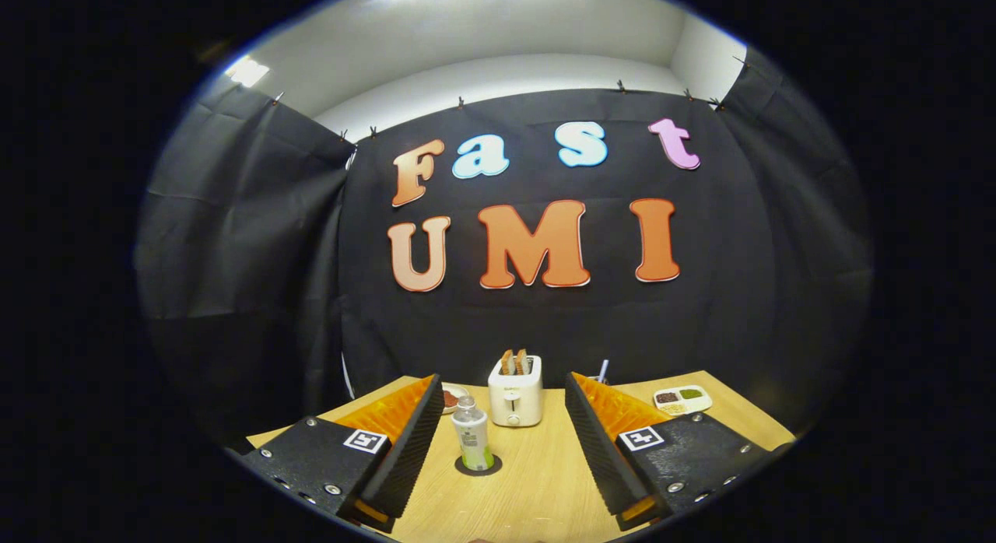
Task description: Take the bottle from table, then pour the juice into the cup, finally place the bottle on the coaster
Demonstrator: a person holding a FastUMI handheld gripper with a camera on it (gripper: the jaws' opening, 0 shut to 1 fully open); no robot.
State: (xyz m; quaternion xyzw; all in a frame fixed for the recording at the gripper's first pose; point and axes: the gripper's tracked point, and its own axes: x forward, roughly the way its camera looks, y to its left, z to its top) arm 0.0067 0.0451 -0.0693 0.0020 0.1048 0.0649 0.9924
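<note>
Wooden and pale, the table (pixel 545 481) is the biggest thing, and everything sits on it. One gripper (pixel 498 450) points across it, and its two fingers are spread wide apart, pinching nothing.

One white toaster (pixel 515 391) stands beyond the fingers, with two slices of toast (pixel 513 362) poking out of the top. Off past the right finger lies one small white tray (pixel 682 401) with little heaps of food in its parts.

One bottle (pixel 471 434) stands upright between the fingers, nearer the left one and touching neither. It has a clear top, a pale cap and a green and white label. It sits right on one dark round coaster (pixel 478 465), so it looks like the bottle is where the task wants it to end up. I cannot spot the cup for sure; something thin sticks up behind the right finger.

I think the bottle is thin plastic, light and a bit squashy, and smooth enough to slip. It could tip over easily. Squeeze it gently around the middle, on the label.

One small plate (pixel 454 396) peeks out behind the left finger.
</note>
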